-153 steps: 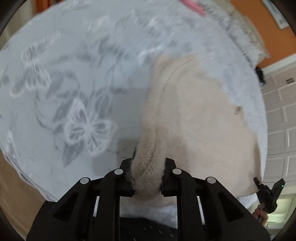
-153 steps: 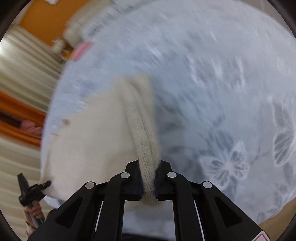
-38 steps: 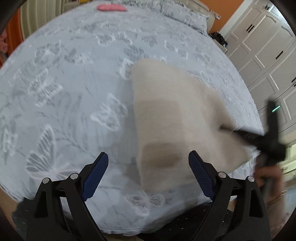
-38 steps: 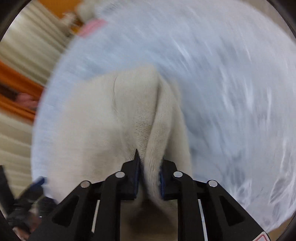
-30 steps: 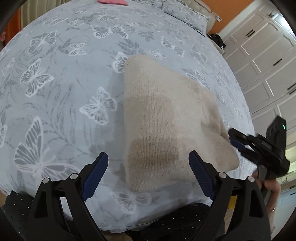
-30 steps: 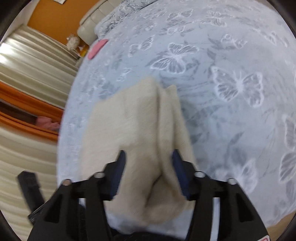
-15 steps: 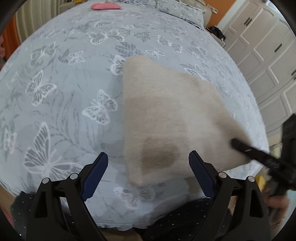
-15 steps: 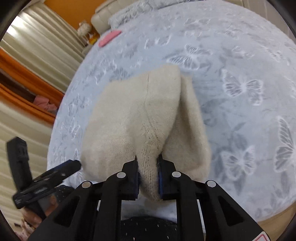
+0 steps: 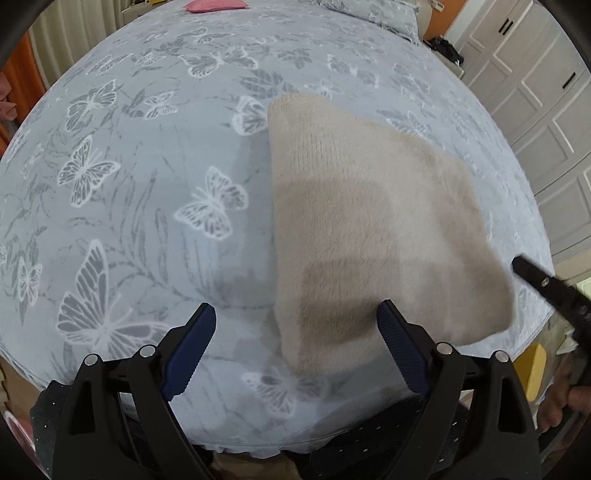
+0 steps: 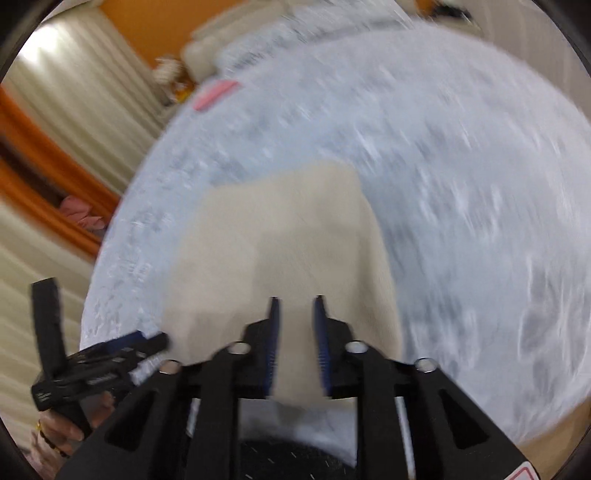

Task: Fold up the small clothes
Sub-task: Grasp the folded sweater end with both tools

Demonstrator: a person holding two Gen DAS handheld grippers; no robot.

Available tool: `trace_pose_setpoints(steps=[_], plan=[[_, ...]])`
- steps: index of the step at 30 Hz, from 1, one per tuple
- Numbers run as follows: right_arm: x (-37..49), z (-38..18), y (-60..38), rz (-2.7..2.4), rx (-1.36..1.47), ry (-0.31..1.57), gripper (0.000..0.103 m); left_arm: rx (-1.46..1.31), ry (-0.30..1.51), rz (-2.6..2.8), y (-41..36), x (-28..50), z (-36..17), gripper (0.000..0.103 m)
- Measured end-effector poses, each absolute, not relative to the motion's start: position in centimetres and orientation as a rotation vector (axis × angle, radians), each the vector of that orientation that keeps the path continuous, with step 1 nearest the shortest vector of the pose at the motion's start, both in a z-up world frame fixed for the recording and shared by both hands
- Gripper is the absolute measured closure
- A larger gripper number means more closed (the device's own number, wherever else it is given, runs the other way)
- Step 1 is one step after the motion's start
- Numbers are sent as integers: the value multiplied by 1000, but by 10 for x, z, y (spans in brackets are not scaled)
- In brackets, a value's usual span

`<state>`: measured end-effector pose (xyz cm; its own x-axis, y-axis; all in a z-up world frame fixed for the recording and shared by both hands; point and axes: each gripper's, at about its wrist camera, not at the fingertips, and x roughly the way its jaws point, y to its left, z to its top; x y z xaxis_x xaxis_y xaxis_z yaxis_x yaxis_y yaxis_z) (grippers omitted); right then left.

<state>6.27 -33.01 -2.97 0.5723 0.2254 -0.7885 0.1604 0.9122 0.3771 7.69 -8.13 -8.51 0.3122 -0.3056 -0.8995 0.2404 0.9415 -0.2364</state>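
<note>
- The butterfly-print bedspread (image 9: 155,192) carries the work as a soft folding surface.
- The cream knit garment (image 9: 369,221) lies folded near its front edge, right corner lifted.
- The right gripper (image 10: 295,343), jaws closing narrow, pinches that fold, apparently to reposition it.
- The left gripper (image 9: 295,347) hovers wide, holding nothing.

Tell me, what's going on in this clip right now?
A person with a handheld gripper in each hand is folding a small cream knitted garment on a bed covered by a grey butterfly-print bedspread. The right gripper is closing on the garment's near edge, with cloth between its jaws; that view is blurred. The left gripper hangs wide open above the near edge, gripping nothing. The garment lies as a folded, roughly flat shape. A pink item sits at the far end of the bed.
</note>
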Motion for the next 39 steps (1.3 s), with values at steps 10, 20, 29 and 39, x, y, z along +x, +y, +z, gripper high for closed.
trace_pose_setpoints(steps=[10,20,29,39], plan=[[138,-84,-326,-8,283,1074,98,-54,1081,-462,-124,116,-70,17],[122,-101,-367,-48,466,1073,94,-307,1298,-449,-99,146,-147,13],[63,-115,-396,-91,619,1123,28,-516,1289,-485,-45,128,-124,8],[95,-176,-397,196,998,1135,16,-709,1422,-559,-76,148,-182,5]])
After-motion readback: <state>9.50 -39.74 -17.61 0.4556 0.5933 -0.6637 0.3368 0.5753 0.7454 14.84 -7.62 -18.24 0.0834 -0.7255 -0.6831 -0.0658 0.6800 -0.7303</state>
